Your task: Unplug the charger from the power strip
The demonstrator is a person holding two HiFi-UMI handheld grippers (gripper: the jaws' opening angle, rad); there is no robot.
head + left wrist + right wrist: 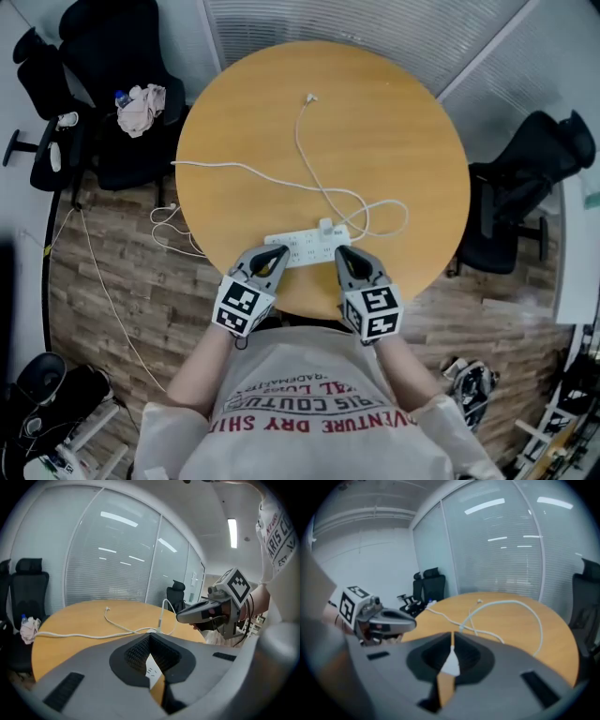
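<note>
A white power strip (307, 247) lies near the front edge of the round wooden table (403, 122). A small white charger (325, 226) is plugged into it, and its thin cable (300, 141) runs toward the far side. My left gripper (278, 251) is shut and empty just in front of the strip's left half. My right gripper (341, 251) is shut and empty at the strip's right half, just short of the charger. In the left gripper view the left gripper (149, 636) has the strip (152, 667) under its jaws. The right gripper (453, 633) also hovers over the strip (451, 663).
The strip's thick white cord (225, 169) loops on the table and drops off its left edge. Black office chairs stand left (103, 66) and right (525, 178); the left one holds a cloth (141, 105). Glass walls lie behind the table.
</note>
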